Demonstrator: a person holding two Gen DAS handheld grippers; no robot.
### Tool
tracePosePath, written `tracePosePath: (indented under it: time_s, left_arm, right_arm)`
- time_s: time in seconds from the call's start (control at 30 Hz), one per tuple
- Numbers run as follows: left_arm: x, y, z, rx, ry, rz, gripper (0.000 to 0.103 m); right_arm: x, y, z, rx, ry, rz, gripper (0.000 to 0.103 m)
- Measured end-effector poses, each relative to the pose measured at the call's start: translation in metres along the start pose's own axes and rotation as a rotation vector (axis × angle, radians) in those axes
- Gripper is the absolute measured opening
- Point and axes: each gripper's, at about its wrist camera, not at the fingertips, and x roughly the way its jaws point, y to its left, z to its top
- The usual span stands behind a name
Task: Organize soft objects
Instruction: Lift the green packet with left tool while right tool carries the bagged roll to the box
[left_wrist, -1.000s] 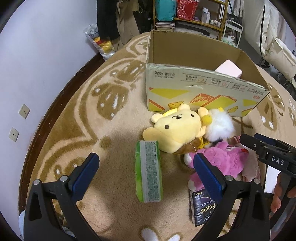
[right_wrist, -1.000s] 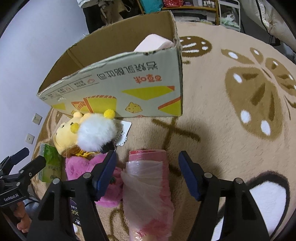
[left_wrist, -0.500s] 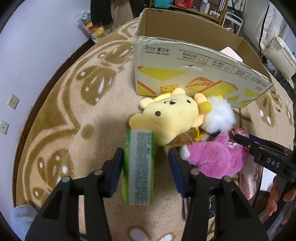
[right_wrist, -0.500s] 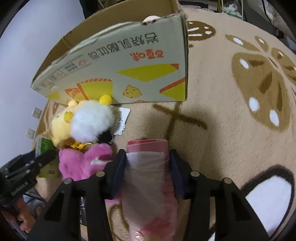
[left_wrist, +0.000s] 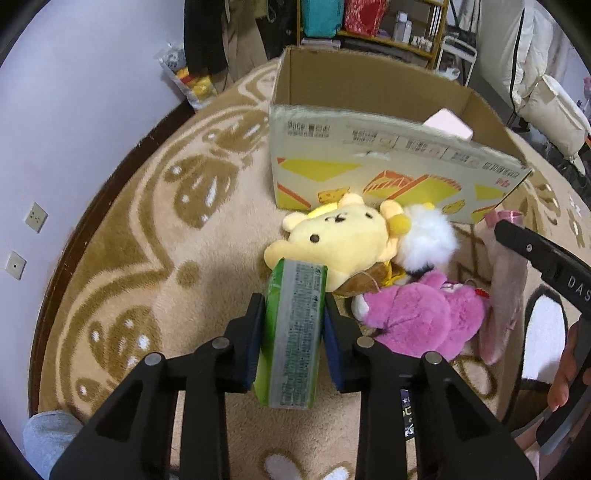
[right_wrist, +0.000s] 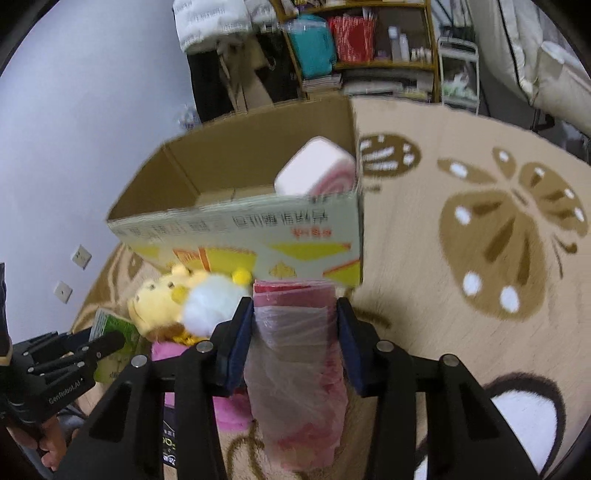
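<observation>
Left gripper clamped on green tissue pack; right gripper clamped on pink plastic-wrapped roll, both lifted short of the cardboard box. One pink pack sits in box. Yellow bear, white pompom toy, pink plush remain on carpet; judged early-to-mid task.

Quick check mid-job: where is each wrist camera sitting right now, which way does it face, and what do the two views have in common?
Left wrist: behind the left gripper, looking down at its green pack, the rug and cardboard box; the other gripper shows at right.
Right wrist: behind the right gripper, facing its pink plastic-wrapped roll and the box; the other gripper shows lower left.
Shared: box, yellow bear, pink plush.
</observation>
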Motion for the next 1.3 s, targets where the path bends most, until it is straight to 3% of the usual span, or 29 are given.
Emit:
tracePosePath:
  time_s: [0.33,0.67,1.3]
  left_arm:
    - [-0.045,0.008,0.001,-0.05,-0.204,0.025,0.028]
    - [-0.06,0.011,0.005,-0.047,-0.288,0.048,0.028]
    - [-0.101,-0.01,0.033,0.038,-0.509,0.09,0.028]
  right_arm:
    - [-0.055,0.01,0.002,-0.05,-0.186,-0.007,0.047]
    - [-0.093,0.026,0.013,-0.086,-0.329,0.026,0.047]
    - [-0.134,0.034,0.063,-0.081,-0.475,0.122,0.047]
